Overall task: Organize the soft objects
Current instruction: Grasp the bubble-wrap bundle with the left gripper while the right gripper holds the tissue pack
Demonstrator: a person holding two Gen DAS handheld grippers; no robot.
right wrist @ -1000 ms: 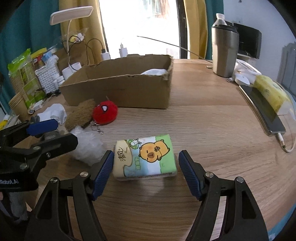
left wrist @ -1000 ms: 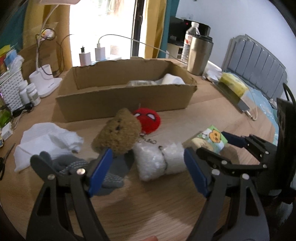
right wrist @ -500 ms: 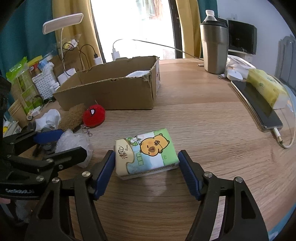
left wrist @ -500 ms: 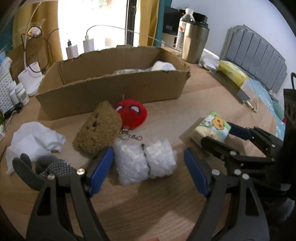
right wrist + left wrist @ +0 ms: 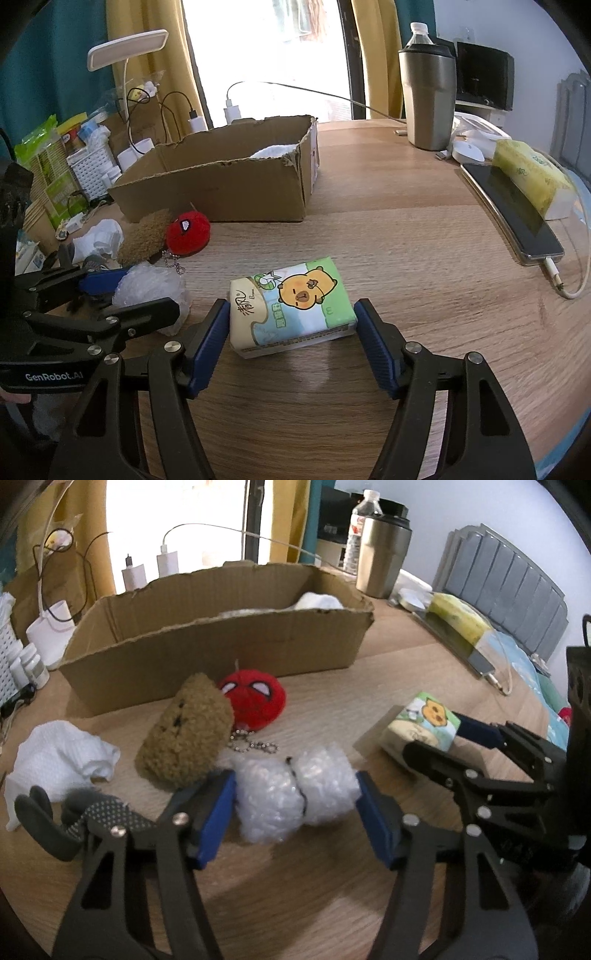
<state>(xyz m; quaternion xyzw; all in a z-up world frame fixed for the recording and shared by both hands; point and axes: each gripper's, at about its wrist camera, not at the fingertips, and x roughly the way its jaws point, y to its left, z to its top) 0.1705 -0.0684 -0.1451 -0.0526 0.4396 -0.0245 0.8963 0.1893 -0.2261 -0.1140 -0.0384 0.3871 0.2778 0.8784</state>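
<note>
**Both grippers straddle soft items on the table**

The left gripper (image 5: 295, 812), low in its frame, is closing its fingers around the bubble-wrap bundle (image 5: 295, 794); whether the pads press it is hard to tell. The right gripper (image 5: 291, 343) brackets the tissue pack (image 5: 291, 306), pads just beside its ends, contact unclear. The cardboard box (image 5: 221, 184) at upper centre hides most of its contents.

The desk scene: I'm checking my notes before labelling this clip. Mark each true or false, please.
1. The bubble wrap bundle lies between the left gripper fingers. True; its jaws are closing.
2. The tissue pack sits inside the cardboard box. False; it lies on the desk between the right gripper fingers.
3. The red plush lies beside the brown plush. True.
4. The cardboard box is empty. False; something white lies inside.
</note>
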